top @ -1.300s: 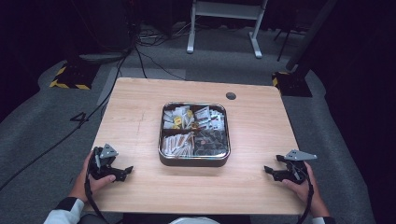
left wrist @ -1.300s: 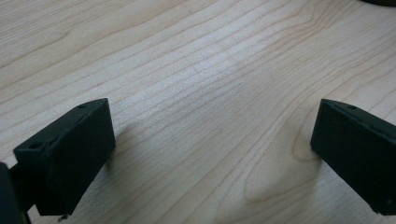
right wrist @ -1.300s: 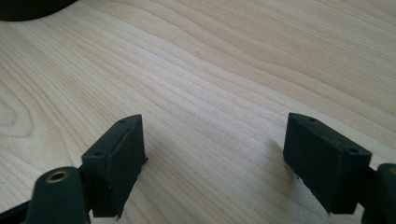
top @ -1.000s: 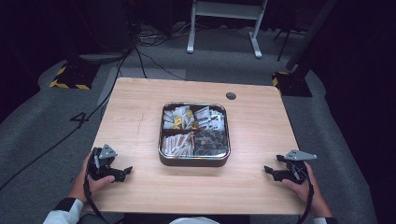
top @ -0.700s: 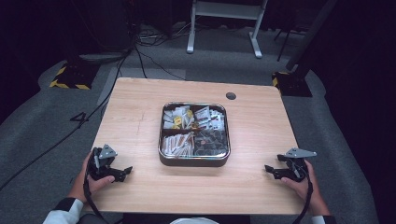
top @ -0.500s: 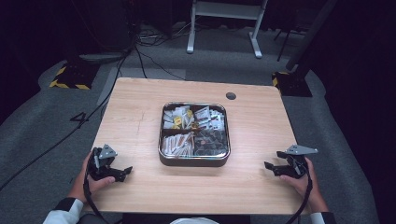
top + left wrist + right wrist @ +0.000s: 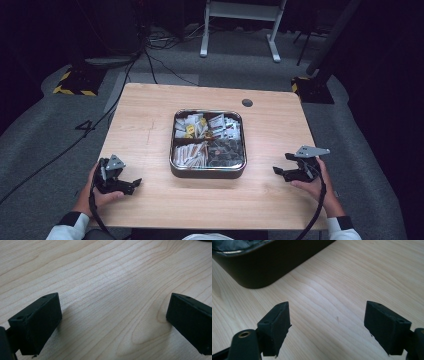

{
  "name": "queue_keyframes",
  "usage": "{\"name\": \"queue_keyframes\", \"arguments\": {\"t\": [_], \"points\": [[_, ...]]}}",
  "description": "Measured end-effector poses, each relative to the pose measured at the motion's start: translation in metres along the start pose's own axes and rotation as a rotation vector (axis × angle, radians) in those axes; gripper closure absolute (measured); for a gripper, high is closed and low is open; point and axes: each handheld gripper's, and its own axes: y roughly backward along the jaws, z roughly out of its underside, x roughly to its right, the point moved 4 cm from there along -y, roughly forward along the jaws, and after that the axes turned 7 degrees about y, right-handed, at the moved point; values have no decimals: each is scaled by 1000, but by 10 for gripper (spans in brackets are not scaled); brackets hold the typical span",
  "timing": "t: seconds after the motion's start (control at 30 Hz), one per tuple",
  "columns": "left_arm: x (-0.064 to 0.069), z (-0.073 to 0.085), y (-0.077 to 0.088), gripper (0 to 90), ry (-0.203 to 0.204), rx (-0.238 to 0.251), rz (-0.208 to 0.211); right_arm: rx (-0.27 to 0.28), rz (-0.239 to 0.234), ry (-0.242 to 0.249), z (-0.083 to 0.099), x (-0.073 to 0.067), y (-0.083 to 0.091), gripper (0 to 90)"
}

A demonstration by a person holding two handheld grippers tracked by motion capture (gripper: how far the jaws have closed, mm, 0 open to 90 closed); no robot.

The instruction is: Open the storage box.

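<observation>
While both grippers are resting on the wooden table (image 7: 150,120) in the high view, a square metal tray (image 7: 208,171) is sitting at the table's middle, its compartments holding small packets (image 7: 189,152) and sachets that are too small to tell apart. The left gripper (image 7: 131,183) is lying well to the near left of the tray and the right gripper (image 7: 278,171) near its right side, each held in a hand, jaws spread and gripping nothing. Grey carpet is surrounding the table, with cables (image 7: 150,55) trailing across it beyond the tray, a white frame stand (image 7: 240,20) farther back, and a yellow-and-black striped base (image 7: 74,82) off to the far left.

In the left gripper view, the jaws are standing wide apart over bare wood grain (image 7: 110,290), so a reach from here is having to cross a long stretch before meeting the tray.

In the right gripper view, the jaws are likewise gaping wide, and the tray's dark wall (image 7: 274,265) is rising just ahead of them. I judge that a low approach is risking a jaw striking that wall and shoving the tray, and that wide jaws are likely to catch several loose packets together or crush one.
</observation>
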Motion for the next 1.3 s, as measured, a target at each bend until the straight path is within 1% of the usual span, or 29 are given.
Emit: {"name": "queue_keyframes", "arguments": {"t": [0.07,0.17,0.27,0.3,0.33,0.4,0.47,0.53,0.63,0.67,0.73,0.77,0.83,0.9,0.93,1.1,1.13,1.2,1.27,1.3], "points": [[0,0,0,4,0,0,0,2,-5,5,-3,-1,-1,218],[0,0,0,3,0,0,0,9,-14,31,-15,-3,-4,231],[0,0,0,4,0,0,0,17,-28,37,-25,-4,-7,238],[0,0,0,3,0,0,0,17,-28,37,-25,-4,-7,238],[0,0,0,4,0,0,0,24,-31,48,-31,-4,-8,241],[0,0,0,4,0,0,0,30,-36,54,-38,-5,-9,247],[0,0,0,4,0,0,0,35,-40,56,-41,-5,-10,248],[0,0,0,3,0,0,0,39,-44,76,-50,-7,-13,259],[0,0,0,3,0,0,0,36,-54,89,-58,-10,-17,258],[0,0,0,4,0,0,0,36,-54,89,-58,-10,-17,258],[0,0,0,3,0,0,0,35,-63,100,-66,-12,-21,265],[0,0,0,4,0,0,0,35,-63,100,-66,-12,-21,265],[0,0,0,3,0,0,0,32,-68,121,-73,-14,-25,279],[0,0,0,4,0,0,0,30,-72,132,-78,-16,-28,283],[0,0,0,3,0,0,0,30,-72,132,-78,-16,-28,283],[0,0,0,4,0,0,0,34,-89,148,-90,-20,-35,293],[0,0,0,3,0,0,1,31,-93,159,-95,-22,-39,294],[0,0,0,4,-1,0,1,30,-98,163,-97,-23,-40,295],[0,0,0,4,-1,0,1,28,-108,174,-103,-26,-46,298],[0,0,0,4,-1,0,1,28,-108,174,-103,-26,-46,298]]}}
